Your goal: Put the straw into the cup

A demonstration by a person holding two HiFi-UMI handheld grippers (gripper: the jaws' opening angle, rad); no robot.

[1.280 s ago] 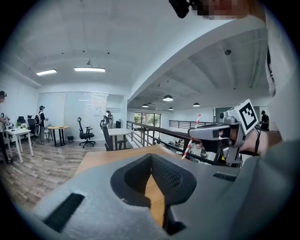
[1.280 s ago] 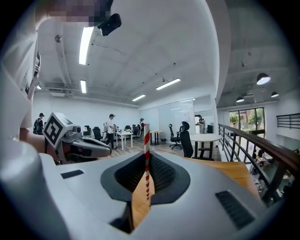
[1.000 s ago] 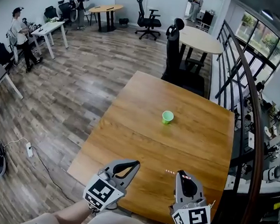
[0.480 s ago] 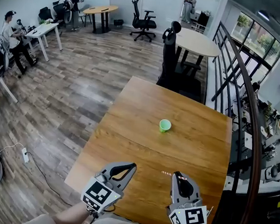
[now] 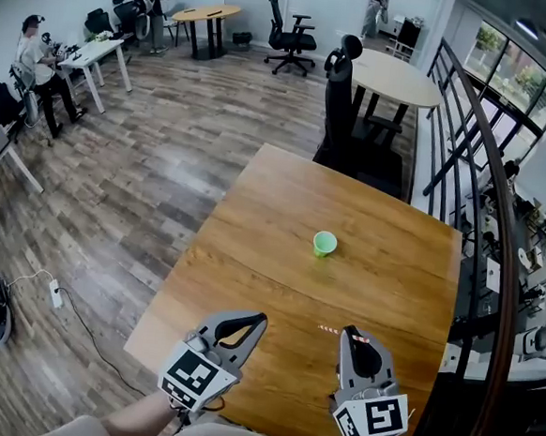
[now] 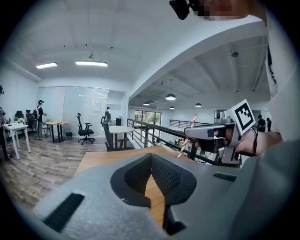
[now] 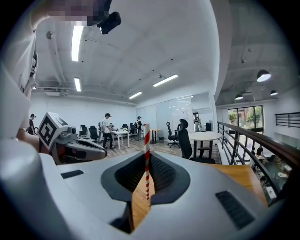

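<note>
**A:** Status of straw [image 7: 146, 154]?

**B:** Clamped between the jaws of right gripper [image 5: 352, 331], crosswise to them, with red-and-white length protruding past the jaw tips on both sides. Same grip as in the two earlier pictures, with no visible slip

**A:** Location of cup [image 5: 324, 244]?

**B:** Upright on table [image 5: 273, 212], well ahead of both jaw pairs and roughly between their two lines. Unchanged apart from a small drift of the head view. Gap from jaw tips to cup not closed at all

**A:** Left gripper [image 5: 261, 319]?

**B:** Jaws together, nothing between them. Held beside the right gripper, over the near edge of the table, and likewise not moved

**A:** Meaning for the task?

**B:** Judged as follows: pickup complete, carry not yet started, most of the task outstanding. Next, advance the right jaws toward the cup. Rotate to point one straw end down over the mouth. Release only with that end inside. Approach the rim gently, since the cup looks light and likely to tip if struck
</note>
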